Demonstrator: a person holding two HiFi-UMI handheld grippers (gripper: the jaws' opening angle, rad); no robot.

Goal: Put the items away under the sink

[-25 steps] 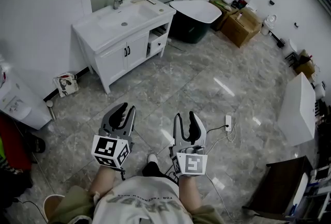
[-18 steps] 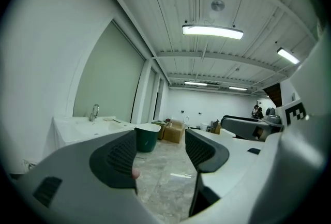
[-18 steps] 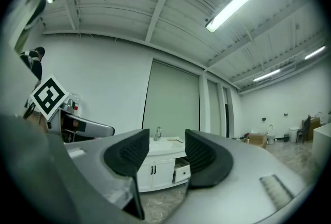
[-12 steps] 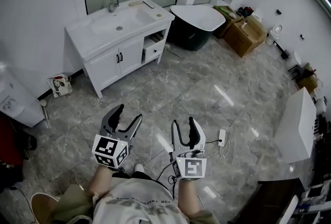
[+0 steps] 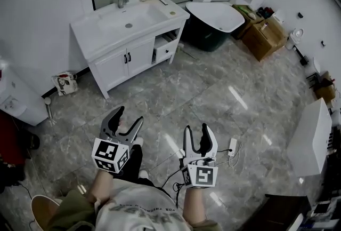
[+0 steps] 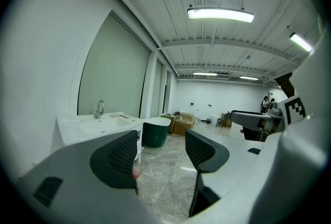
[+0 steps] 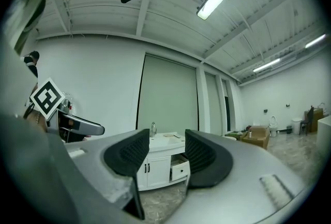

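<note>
change: left tongs (image 5: 129, 116) and right tongs (image 5: 196, 129) had just opened wide, nothing between either | sink cabinet (image 5: 117, 64): well apart, doors closed | task: seemingly not started

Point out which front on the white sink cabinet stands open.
The small white drawer at the right end of the white sink cabinet. It is pulled out past the frame, while the two white doors with black handles beside it sit shut and flush.

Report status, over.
Left gripper and right gripper: jaws just opened, nothing between them. Sink cabinet ahead across the floor, doors shut. Power strip on the floor beside the right gripper.
</note>
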